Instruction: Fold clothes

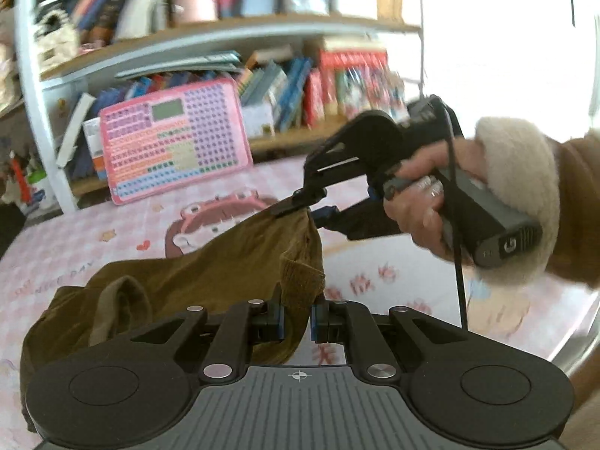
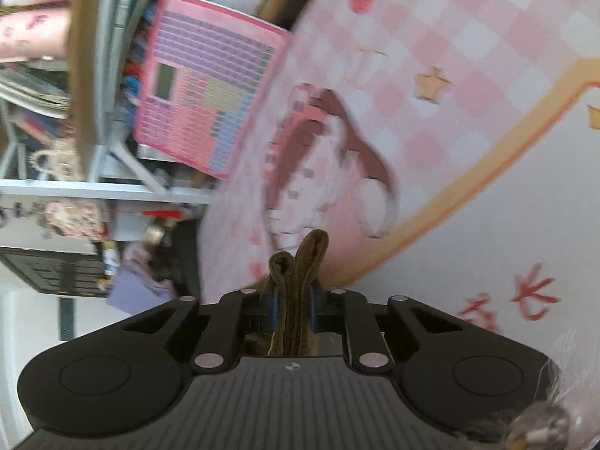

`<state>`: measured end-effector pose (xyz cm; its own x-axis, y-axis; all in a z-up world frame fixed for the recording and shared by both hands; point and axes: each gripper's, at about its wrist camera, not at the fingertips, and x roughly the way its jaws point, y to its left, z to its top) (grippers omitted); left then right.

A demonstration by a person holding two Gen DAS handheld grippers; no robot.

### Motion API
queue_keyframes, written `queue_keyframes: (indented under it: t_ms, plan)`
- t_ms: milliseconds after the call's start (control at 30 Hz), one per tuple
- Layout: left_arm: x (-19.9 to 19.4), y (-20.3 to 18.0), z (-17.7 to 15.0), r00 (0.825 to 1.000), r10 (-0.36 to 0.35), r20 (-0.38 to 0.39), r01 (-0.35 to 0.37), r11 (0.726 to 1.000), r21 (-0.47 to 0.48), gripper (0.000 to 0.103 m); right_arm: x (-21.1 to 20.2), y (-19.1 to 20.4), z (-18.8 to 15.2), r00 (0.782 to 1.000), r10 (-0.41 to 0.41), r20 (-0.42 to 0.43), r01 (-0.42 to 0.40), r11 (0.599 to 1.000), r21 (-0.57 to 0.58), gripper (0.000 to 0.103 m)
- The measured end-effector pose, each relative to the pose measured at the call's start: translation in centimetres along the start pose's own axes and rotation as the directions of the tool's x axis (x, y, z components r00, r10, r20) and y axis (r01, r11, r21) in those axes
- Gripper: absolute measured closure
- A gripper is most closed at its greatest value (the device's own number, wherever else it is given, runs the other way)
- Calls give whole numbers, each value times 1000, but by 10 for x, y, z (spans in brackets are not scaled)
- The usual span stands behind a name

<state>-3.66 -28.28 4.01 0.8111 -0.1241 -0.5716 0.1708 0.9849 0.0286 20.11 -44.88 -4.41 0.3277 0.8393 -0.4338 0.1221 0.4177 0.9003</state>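
Brown garment [image 1: 210, 273] pinched by both grippers – left [image 1: 298, 322], right [image 2: 294, 309] – above bedsheet [image 1: 112, 232].

Motion blur smears the book spines on the shelf [image 1: 232, 33], the left gripper [image 1: 296, 322] body hides the brown garment's [image 1: 210, 262] lower folds, and glare whitens the window [image 1: 506, 56].
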Motion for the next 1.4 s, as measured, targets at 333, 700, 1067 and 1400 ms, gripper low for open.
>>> queue_keyframes:
  t_ms: [333,700,1067,1400]
  plan:
    - [-62,96,-3,987,59,147,-13,955,-295,92,56,110,-40,990,129,-62,-137,978,-159,89]
    - [-55,228,-63,1000,2,-16,-10,862,-507,91,186,169,-123,995,-85,-56,60,931,-360,89]
    - [-53,303,-105,984,-98,-151,9,866,-501,61,223,161,-159,989,-147,-9,131,902,-411,64]
    - [-4,339,-76,977,-210,-41,150,809,-568,40,127,140,-210,875,-339,345,478,711,-516,54]
